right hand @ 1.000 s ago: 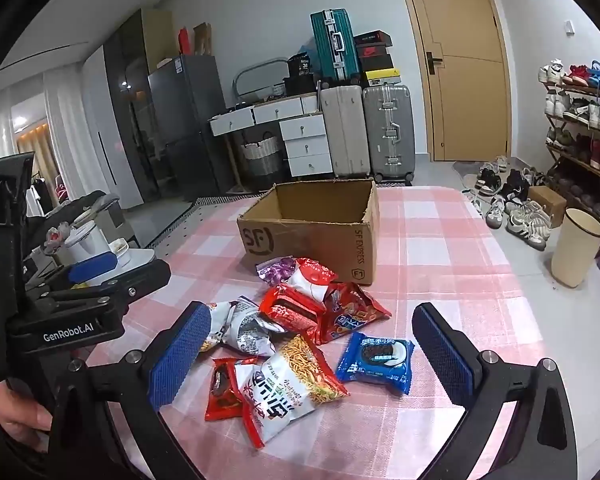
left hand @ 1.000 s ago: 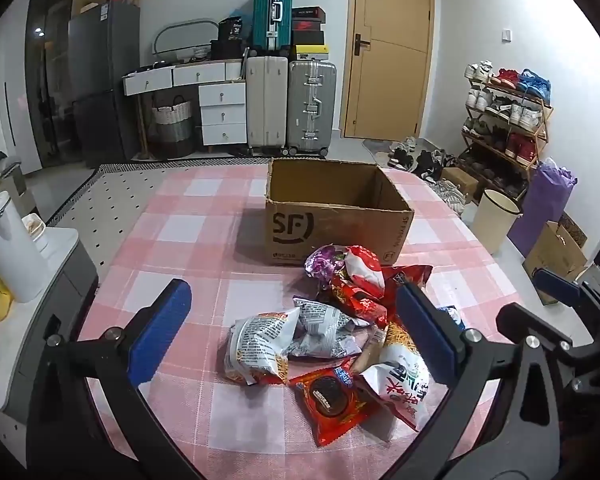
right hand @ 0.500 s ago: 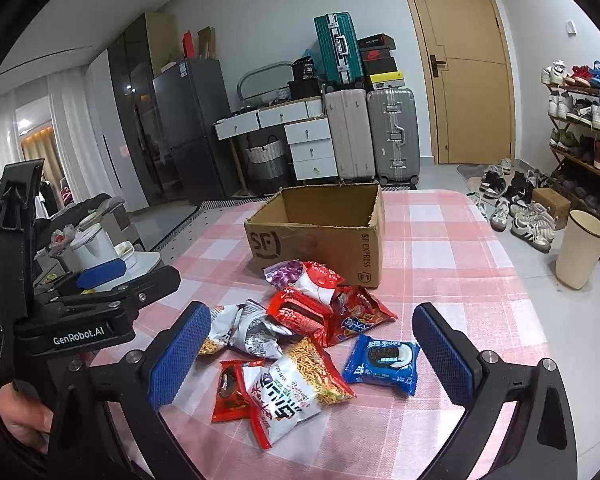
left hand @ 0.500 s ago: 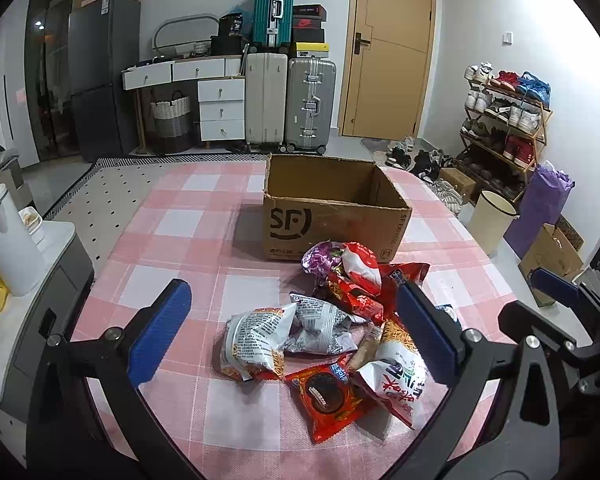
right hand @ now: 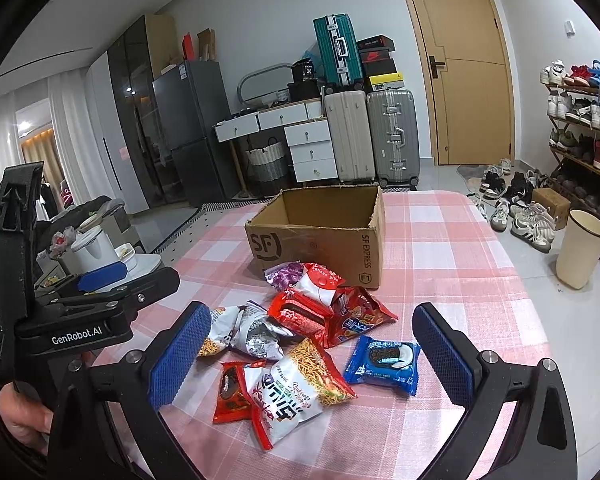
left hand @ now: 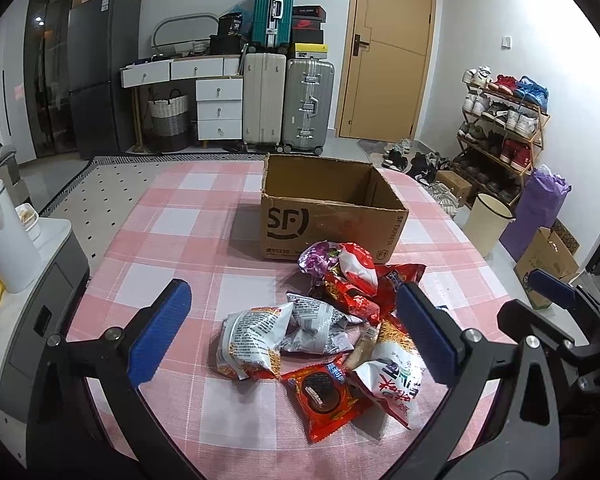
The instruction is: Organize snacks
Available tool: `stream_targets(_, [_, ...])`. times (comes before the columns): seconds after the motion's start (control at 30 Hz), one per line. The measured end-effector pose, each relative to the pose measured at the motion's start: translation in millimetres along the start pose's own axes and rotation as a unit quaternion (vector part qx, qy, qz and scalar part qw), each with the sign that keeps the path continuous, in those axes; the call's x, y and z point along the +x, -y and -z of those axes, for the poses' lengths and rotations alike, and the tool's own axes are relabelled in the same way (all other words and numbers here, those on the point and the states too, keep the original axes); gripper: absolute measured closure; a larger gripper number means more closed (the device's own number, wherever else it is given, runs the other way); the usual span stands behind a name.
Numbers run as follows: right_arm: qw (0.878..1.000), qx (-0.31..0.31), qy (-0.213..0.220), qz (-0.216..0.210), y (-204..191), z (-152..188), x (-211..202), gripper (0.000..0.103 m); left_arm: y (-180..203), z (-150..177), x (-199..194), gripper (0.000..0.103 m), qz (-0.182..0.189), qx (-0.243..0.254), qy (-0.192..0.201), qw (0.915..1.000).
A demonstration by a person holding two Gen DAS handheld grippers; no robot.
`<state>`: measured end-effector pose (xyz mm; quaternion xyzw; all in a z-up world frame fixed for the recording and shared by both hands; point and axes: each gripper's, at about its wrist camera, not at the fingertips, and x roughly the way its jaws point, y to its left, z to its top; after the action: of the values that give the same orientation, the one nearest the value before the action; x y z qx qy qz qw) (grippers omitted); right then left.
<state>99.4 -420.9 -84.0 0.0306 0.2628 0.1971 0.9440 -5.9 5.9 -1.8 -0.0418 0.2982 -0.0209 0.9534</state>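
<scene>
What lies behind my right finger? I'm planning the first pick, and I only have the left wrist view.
Observer: A blue cookie packet lies flat there beside the pile, with nothing on top of it.
Operator: Is the other gripper near it?
Observer: The right hand-held gripper is open above the snacks, with the packet just inside its right finger.
Operator: Anything on my own gripper?
Observer: A hand grips the handle of the left hand-held gripper.
</scene>
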Motion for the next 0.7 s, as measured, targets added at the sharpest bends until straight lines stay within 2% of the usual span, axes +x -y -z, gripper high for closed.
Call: stream_targets(0.7, [1.000, 0.004, 0.002, 0.001, 0.9, 0.8, -2.2, 0.000, 2.0, 0.5, -1.2, 0.001, 0.002, 0.004, 0.000, 1.0000])
